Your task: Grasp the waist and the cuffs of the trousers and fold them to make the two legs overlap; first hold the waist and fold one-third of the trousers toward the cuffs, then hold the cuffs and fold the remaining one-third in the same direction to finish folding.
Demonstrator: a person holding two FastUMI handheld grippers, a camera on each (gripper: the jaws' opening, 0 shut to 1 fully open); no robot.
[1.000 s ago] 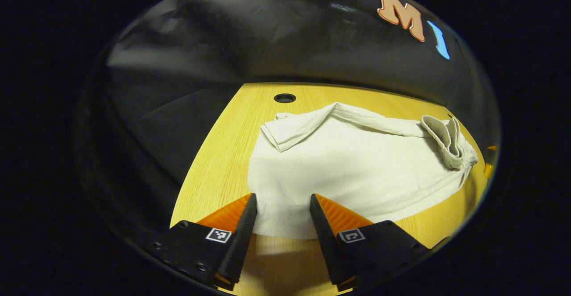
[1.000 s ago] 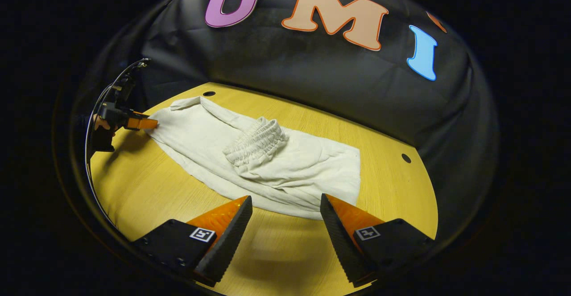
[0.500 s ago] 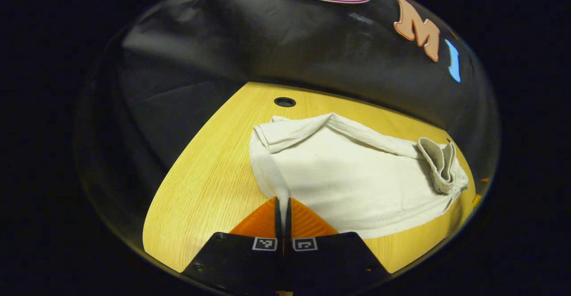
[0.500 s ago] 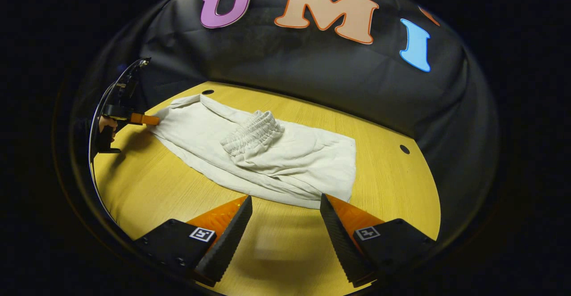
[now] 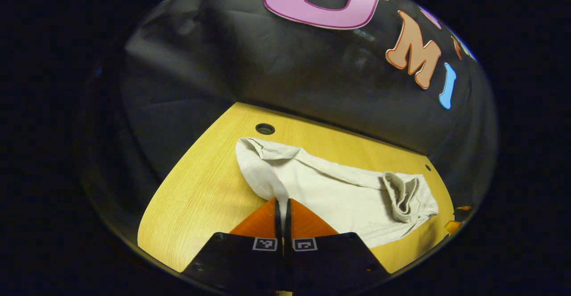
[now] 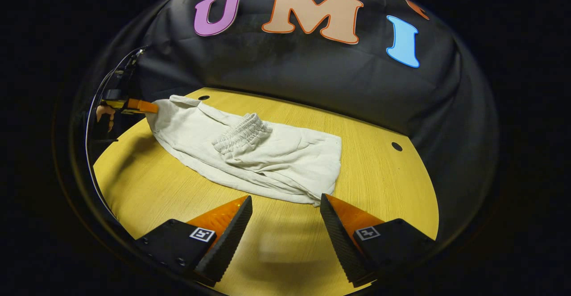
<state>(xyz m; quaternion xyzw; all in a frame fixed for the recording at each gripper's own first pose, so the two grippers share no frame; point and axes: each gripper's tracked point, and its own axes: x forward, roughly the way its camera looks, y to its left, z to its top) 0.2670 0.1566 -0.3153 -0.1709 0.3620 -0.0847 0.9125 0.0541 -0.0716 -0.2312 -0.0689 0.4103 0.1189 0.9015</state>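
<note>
- Two grippers working: left gripper (image 5: 282, 204) is pinching the trousers (image 5: 339, 193) cuff edge, lifting it slightly.
- Right gripper (image 6: 285, 218) is hovering wide apart, empty, near the folded end.
- Trousers are lying across the table (image 6: 147, 184), waistband (image 6: 241, 132) folded on top.

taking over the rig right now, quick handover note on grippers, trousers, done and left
Left gripper: jaws shut on the cuff end of the trousers, lifting that corner off the table.
Right gripper: jaws open, holding nothing, hovering over bare table just short of the trousers' near folded edge.
Trousers: lying across the table, the elastic waist already folded onto the middle.
Done: legs appear overlapped; waist third folded toward the cuffs.
Left: probably carry the cuff end over the waist fold, with the right gripper helping, then flatten.
</note>
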